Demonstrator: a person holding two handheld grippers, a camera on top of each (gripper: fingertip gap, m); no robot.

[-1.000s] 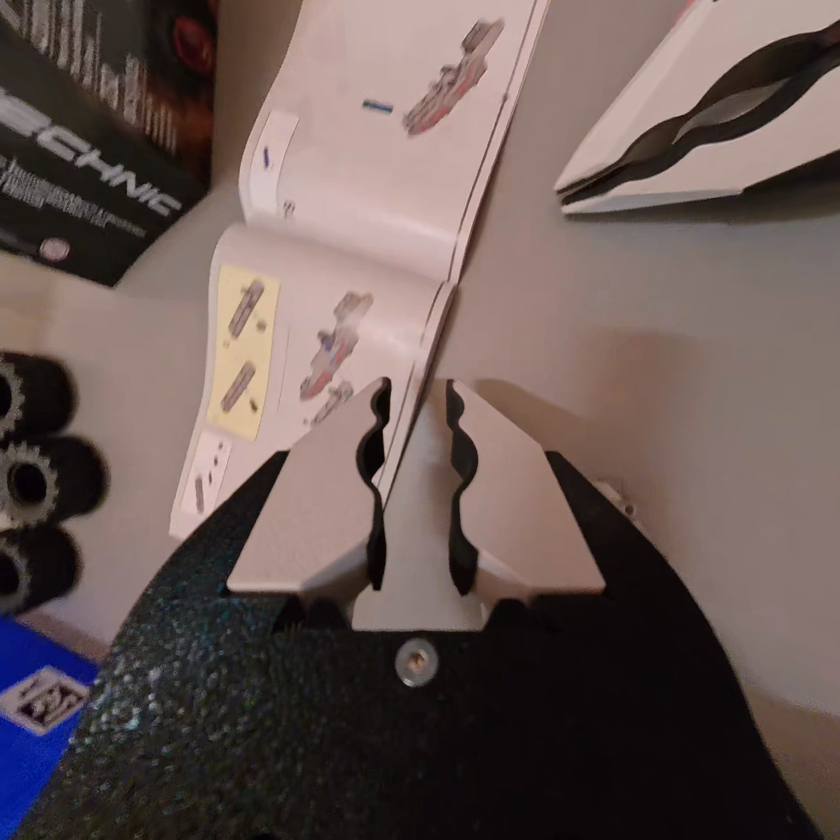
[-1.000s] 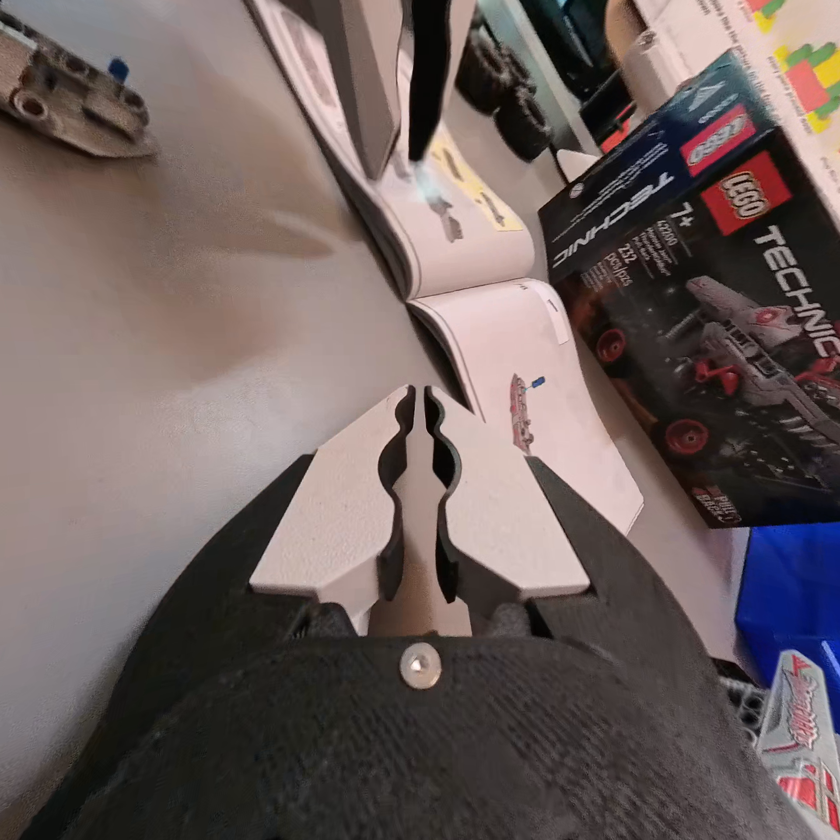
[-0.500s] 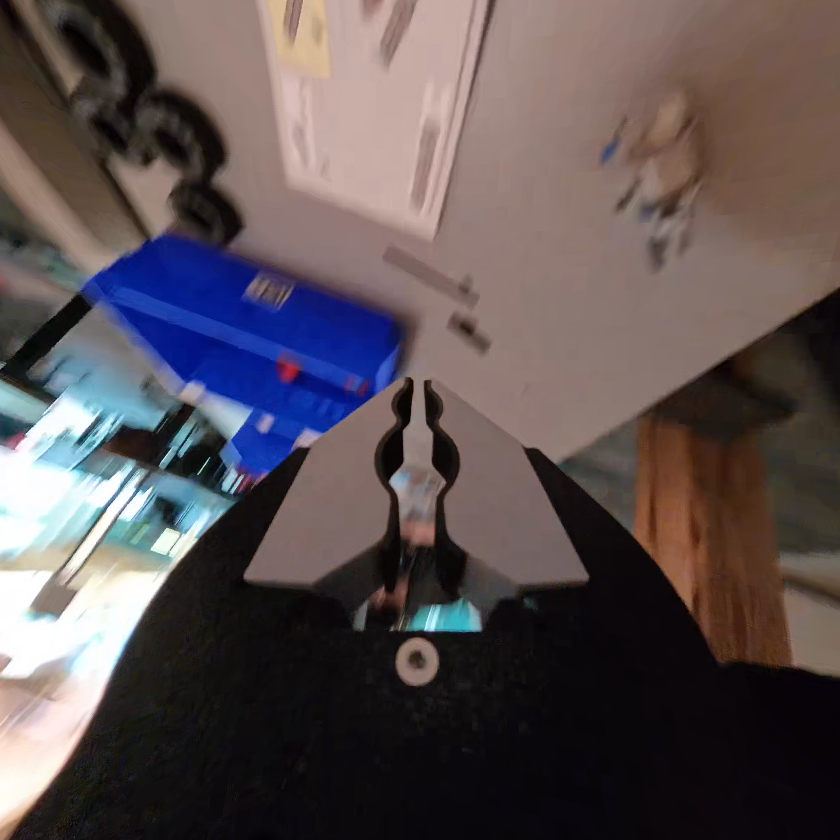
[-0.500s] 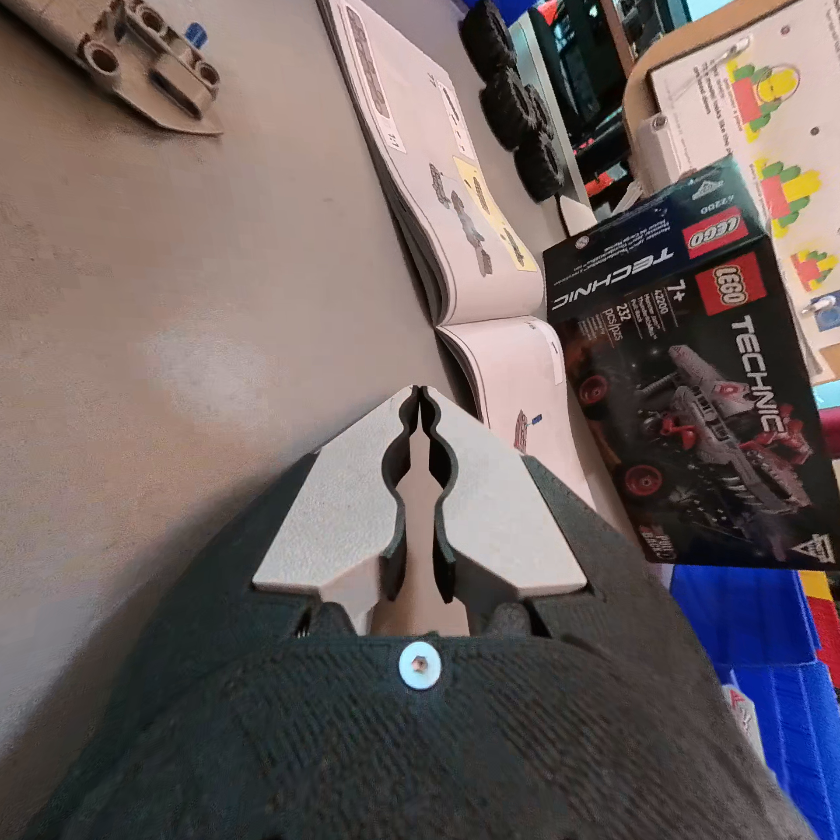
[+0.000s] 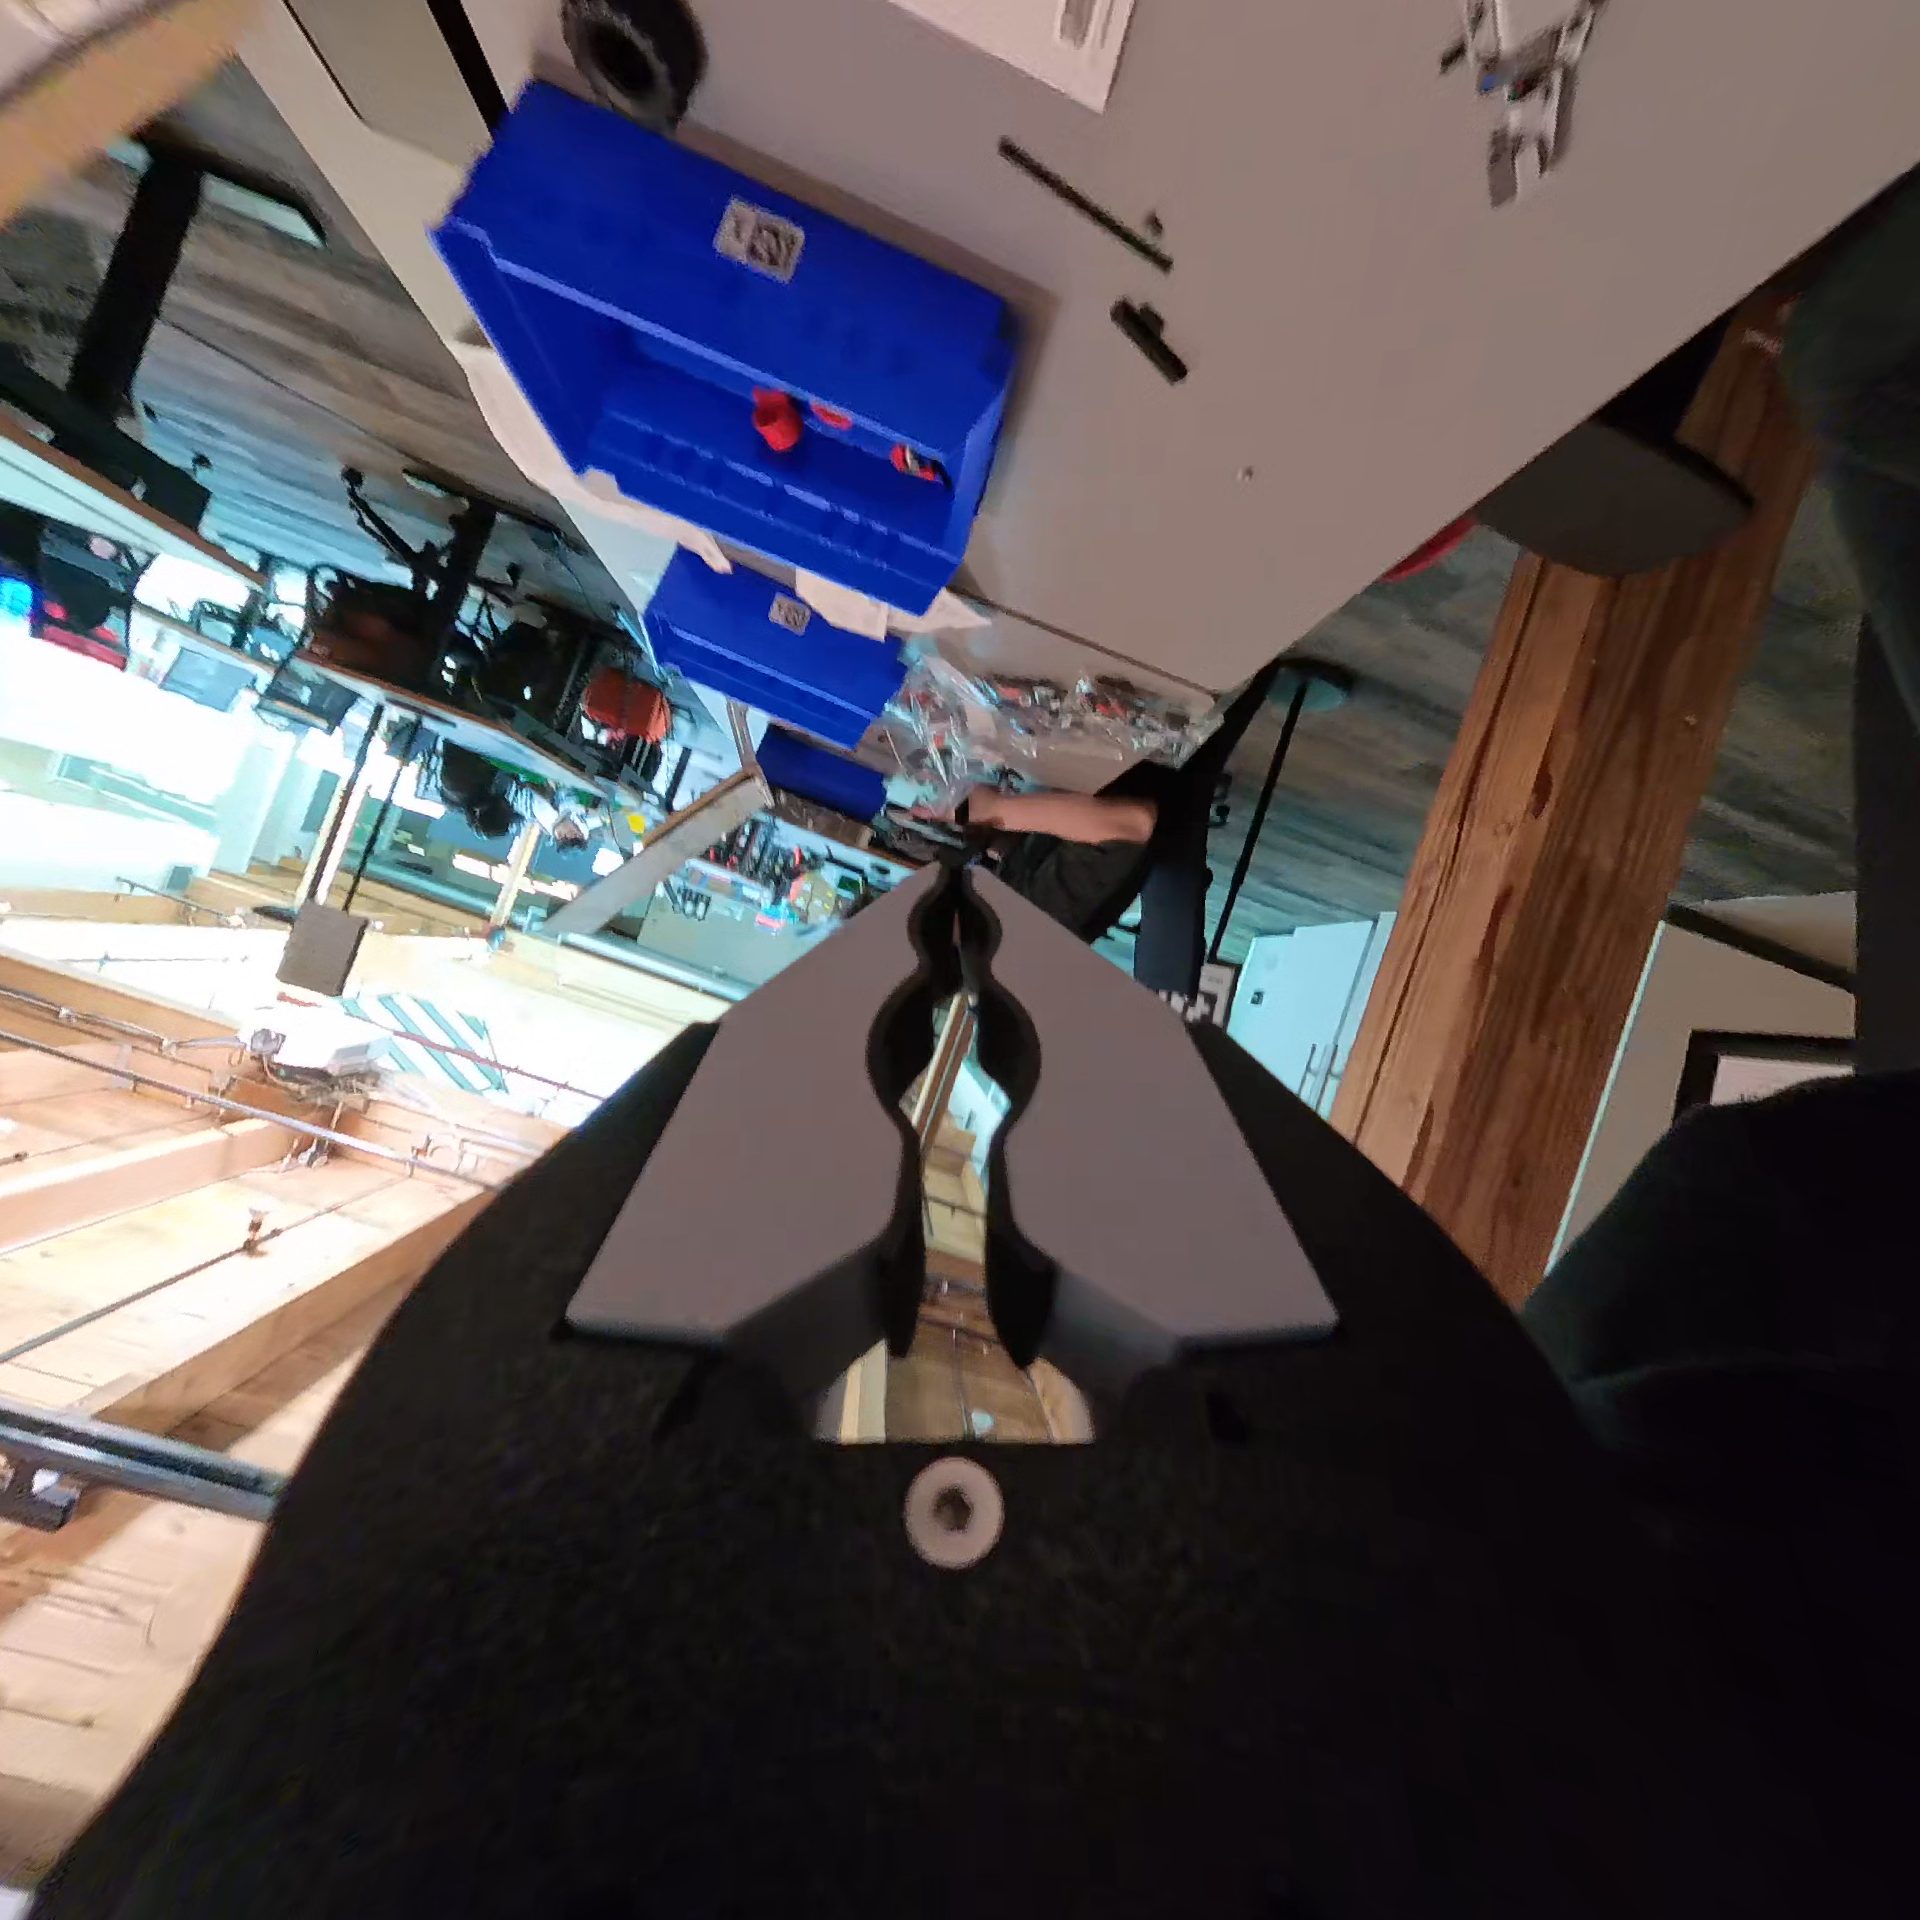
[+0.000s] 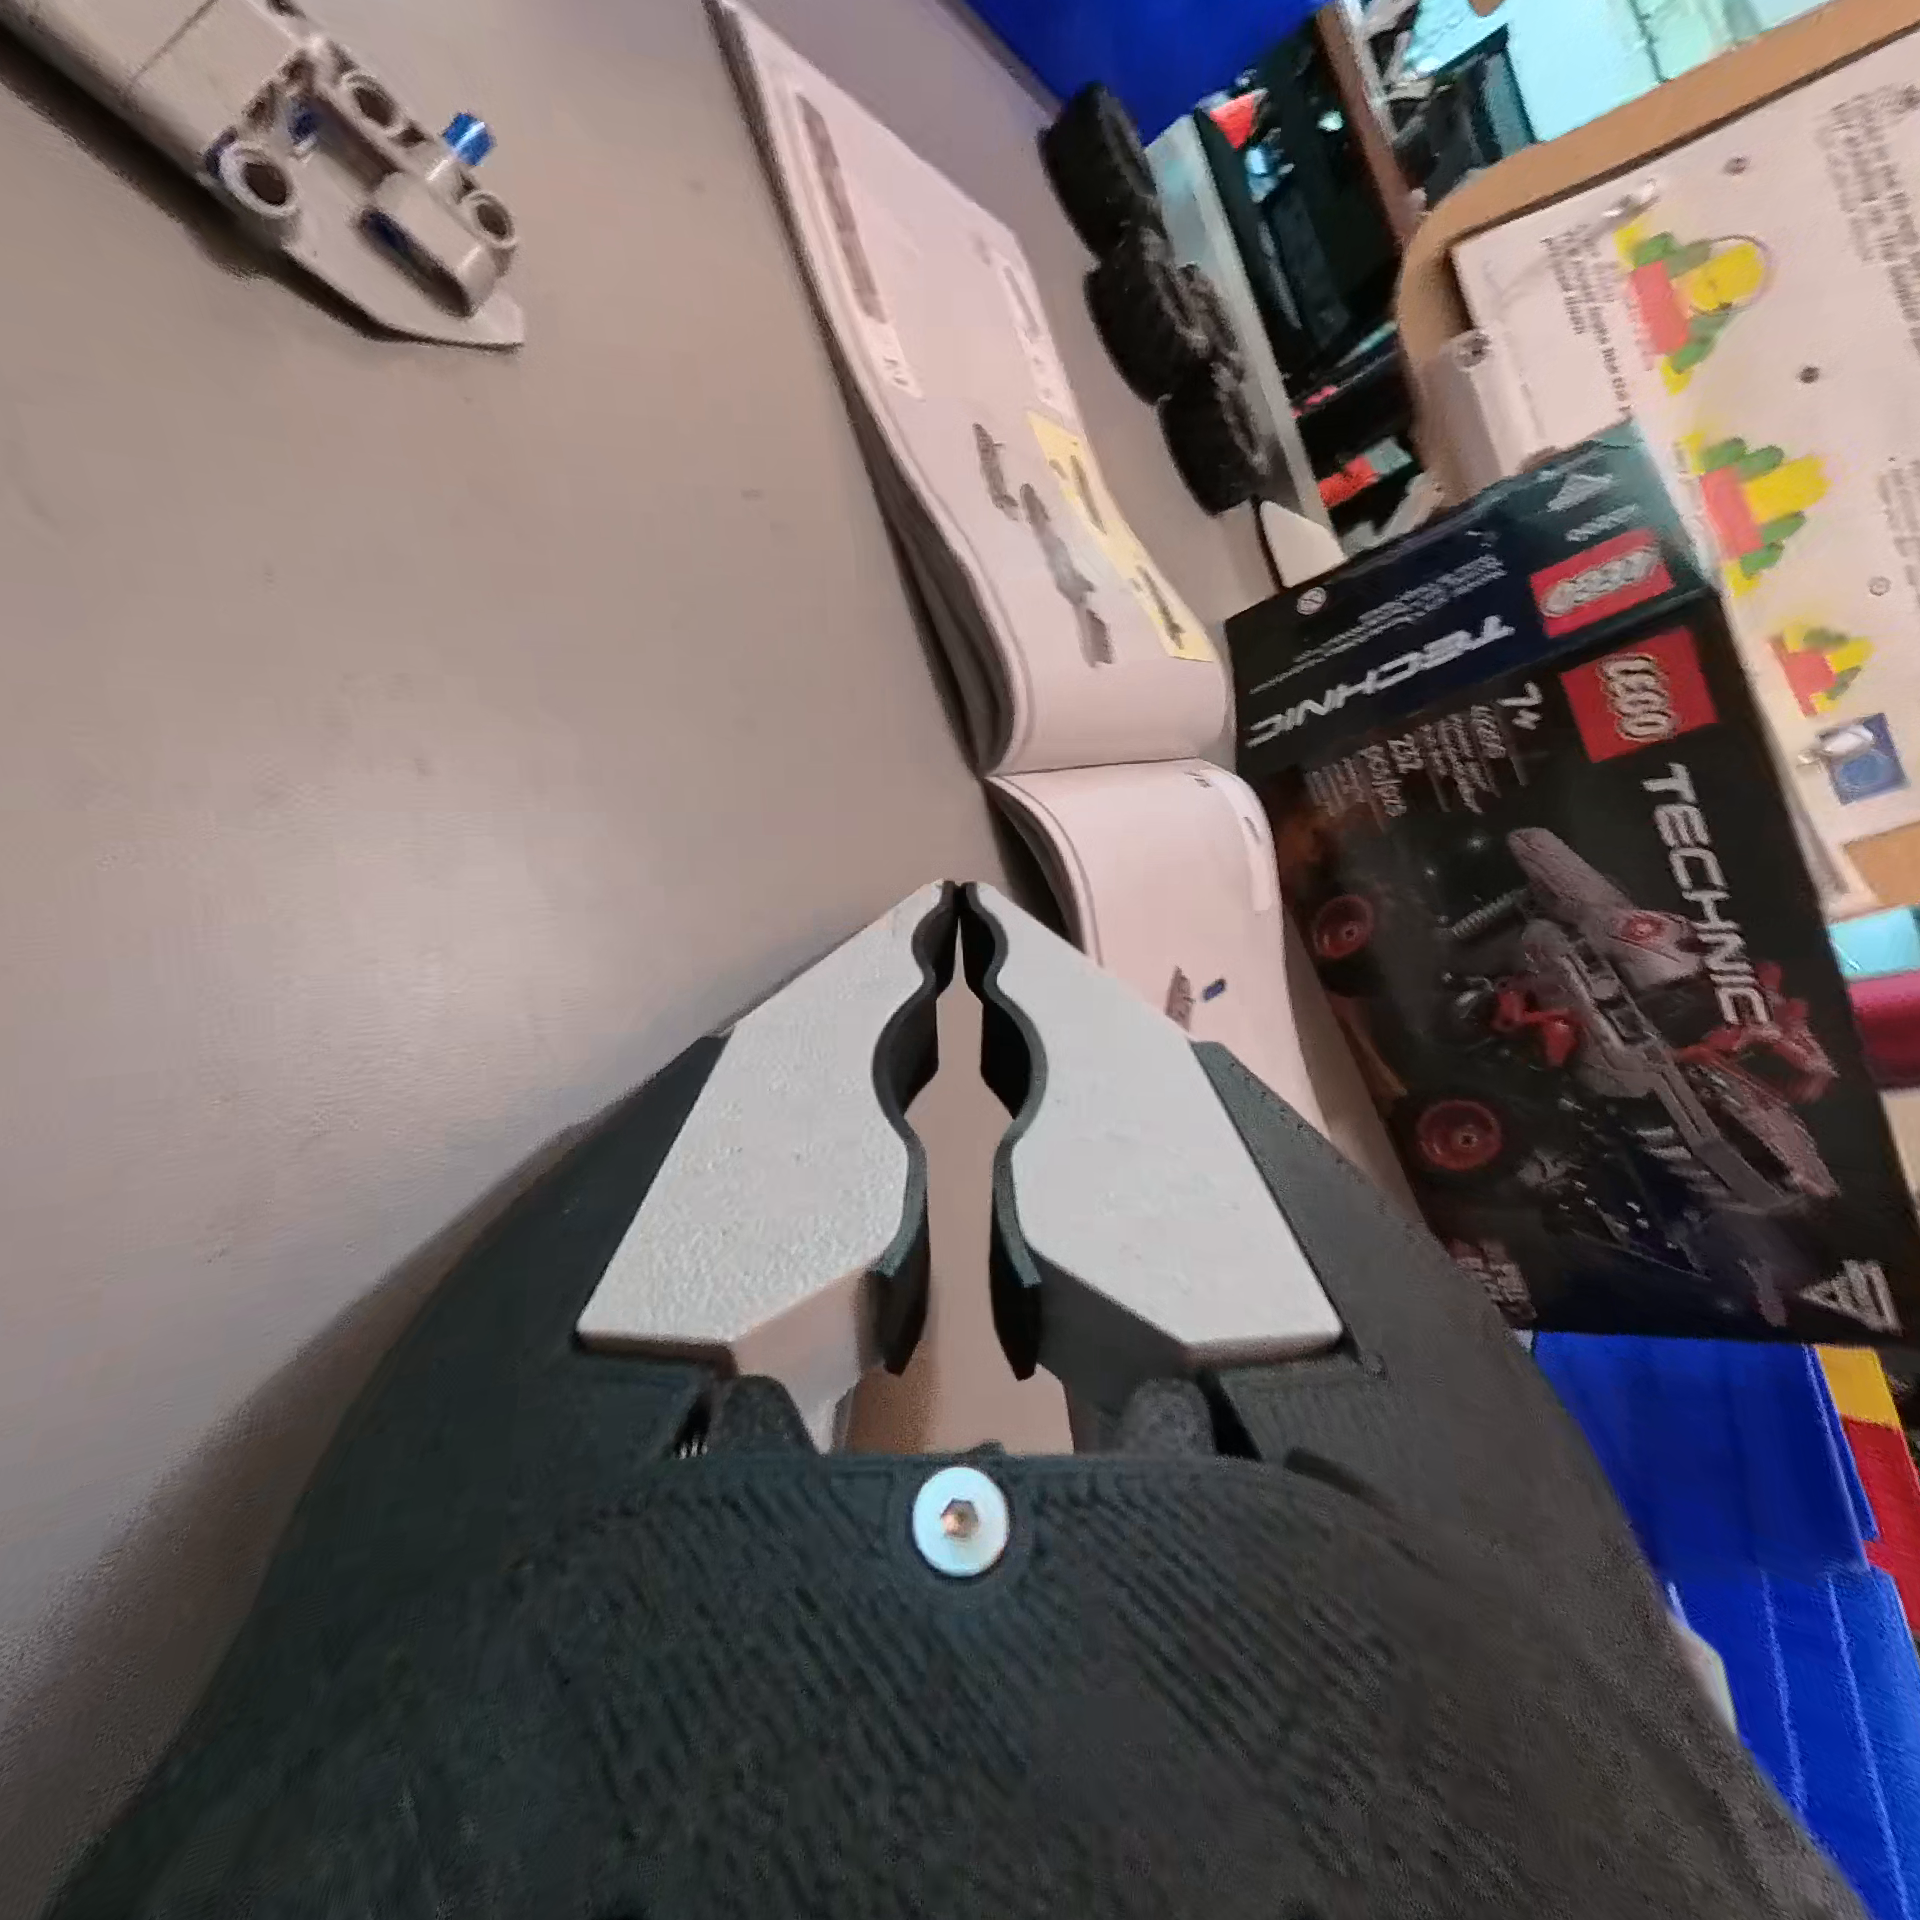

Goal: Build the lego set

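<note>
My right gripper (image 6: 956,889) is shut and empty, low over the grey table (image 6: 416,831). A grey lego assembly with blue pins (image 6: 343,197) lies at the far left of that view. The open instruction booklet (image 6: 1039,540) lies beyond my fingertips, with the black lego box (image 6: 1579,935) to its right. My left gripper (image 5: 952,875) is shut and empty, lifted off the table and turned so the room looks upside down. In its view the table (image 5: 1299,343) is at the top, with a blurred grey assembly (image 5: 1522,73) and two small dark pieces (image 5: 1081,203) (image 5: 1148,341).
Blue parts bins (image 5: 727,353) with red pieces stand at the table edge, beside clear bags of parts (image 5: 1039,707). Black tyres (image 6: 1164,301) sit past the booklet. More blue bins (image 6: 1756,1558) lie right of the box. A wooden post (image 5: 1538,935) stands near the table. Some 35 cm of space lies between my two pairs of fingers.
My left gripper has swung up and away from the booklet, rolled over and closed from open to shut. My right gripper has closed its small gap and drifted slightly back from the booklet.
</note>
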